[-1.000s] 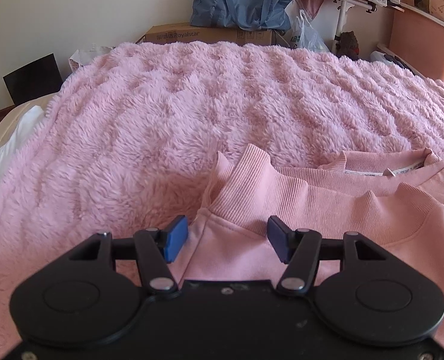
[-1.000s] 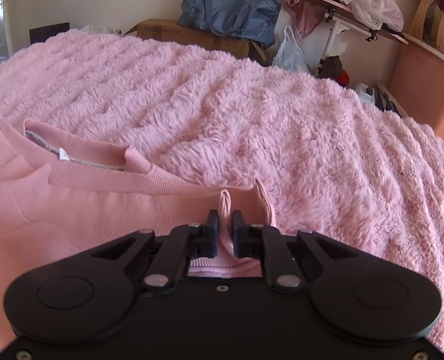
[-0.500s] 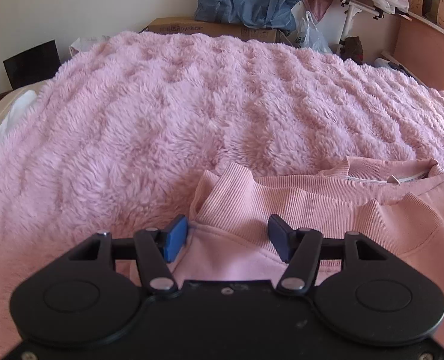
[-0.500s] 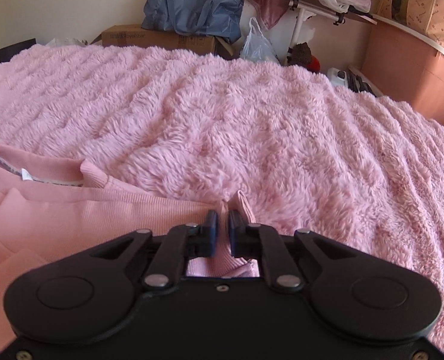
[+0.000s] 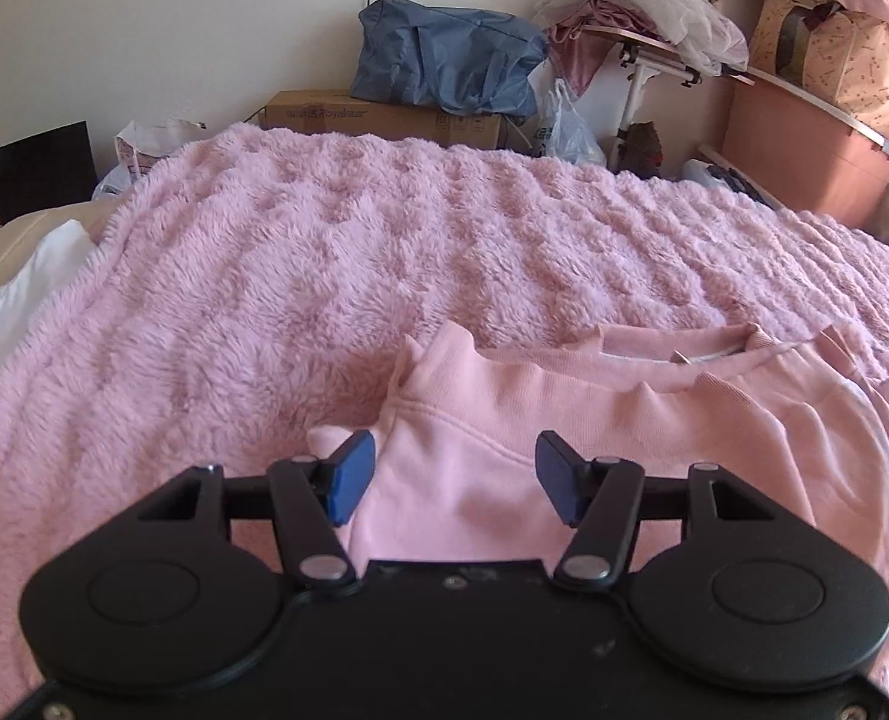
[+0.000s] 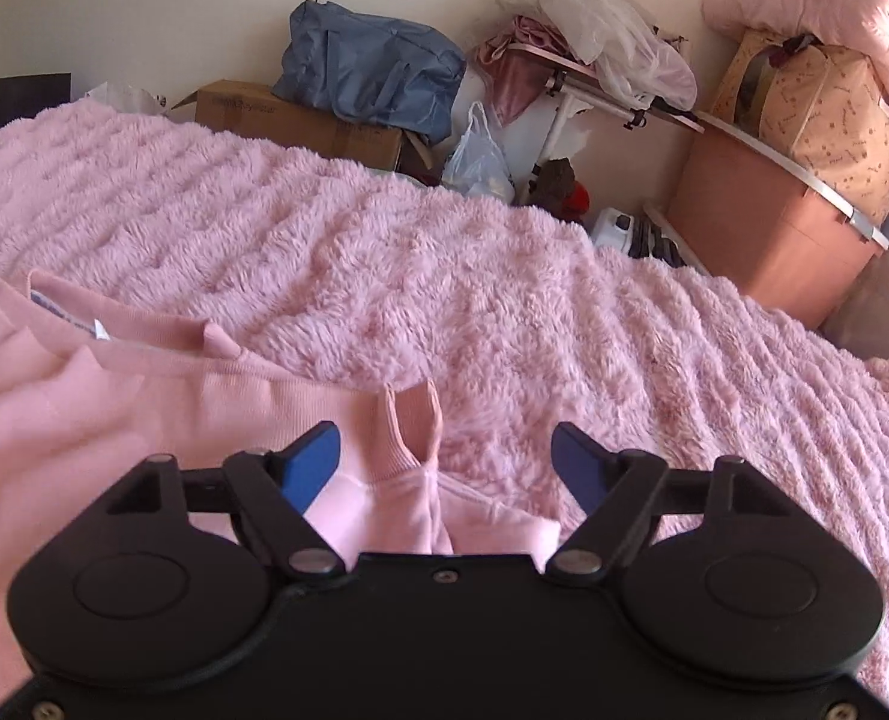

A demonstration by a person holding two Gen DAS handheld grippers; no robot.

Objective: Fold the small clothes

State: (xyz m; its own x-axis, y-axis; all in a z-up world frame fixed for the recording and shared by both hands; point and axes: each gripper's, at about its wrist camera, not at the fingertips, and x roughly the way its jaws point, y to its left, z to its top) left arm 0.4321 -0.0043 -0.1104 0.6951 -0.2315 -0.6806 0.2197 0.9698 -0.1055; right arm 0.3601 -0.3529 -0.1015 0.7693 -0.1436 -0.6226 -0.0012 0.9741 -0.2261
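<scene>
A: Where's the garment?

B: The pink sweatshirt [image 5: 504,420] lies folded on the fluffy pink blanket [image 5: 324,276], ribbed hem uppermost, neckline with its white label [image 6: 101,330] behind at about one o'clock in the left view. Its near edge is hidden under both tool bodies.

A: And the tongs?

B: The left gripper [image 5: 455,474] stands wide, blue pads clear of the cloth, a hem corner between them. The right gripper [image 6: 444,465] has its jaws opening; a pinched ridge of hem [image 6: 414,420] stands between them, touching neither pad.

A: Beyond the bed?

B: At twelve o'clock a blue bag [image 5: 444,60] on a cardboard box [image 5: 378,117], print unreadable. At two o'clock a pink storage bin [image 6: 768,222], partly cut off.
</scene>
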